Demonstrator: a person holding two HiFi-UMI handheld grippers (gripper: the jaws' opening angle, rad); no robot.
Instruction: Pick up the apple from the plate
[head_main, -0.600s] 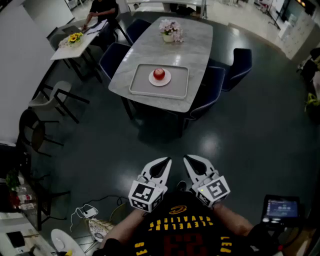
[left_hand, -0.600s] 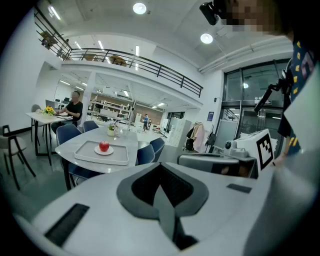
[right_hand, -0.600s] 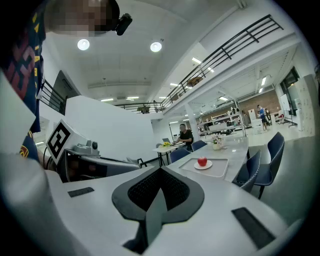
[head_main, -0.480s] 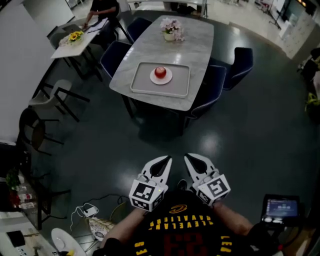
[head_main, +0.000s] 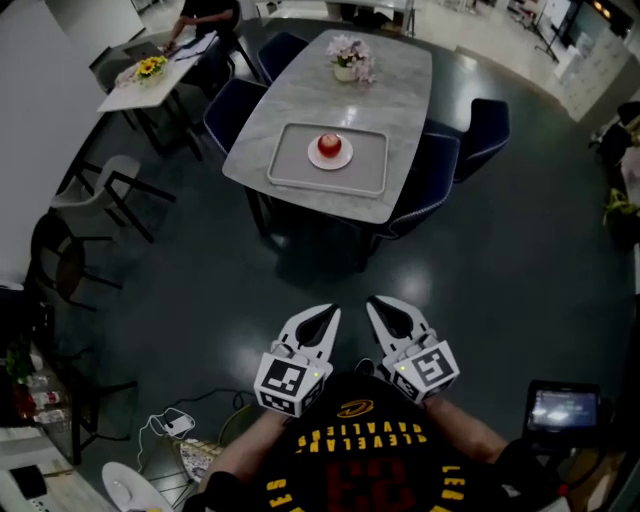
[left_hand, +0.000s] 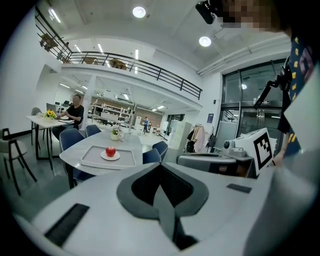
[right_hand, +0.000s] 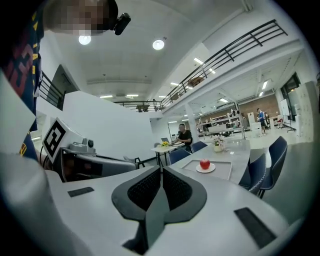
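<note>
The apple (head_main: 329, 144) sits on its plate (head_main: 314, 156) on the tray (head_main: 290, 170), well ahead. Left gripper (head_main: 322, 320) and right gripper (head_main: 388, 313) both have jaws pressed together, empty; step closer, then spread one pair

Round red apple (head_main: 329, 145) on small white round plate (head_main: 313, 157); pale grey rectangular tray (head_main: 290, 172). Long stone table top (head_main: 395, 95) light grey, marbled veining. Padded chairs (head_main: 487, 125) dark navy. White left gripper (head_main: 325, 318), white right gripper (head_main: 383, 310): dark grey ribbed pads (marker cubes black-on-white squares). Glossy floor (head_main: 520, 260) dark grey.
</note>
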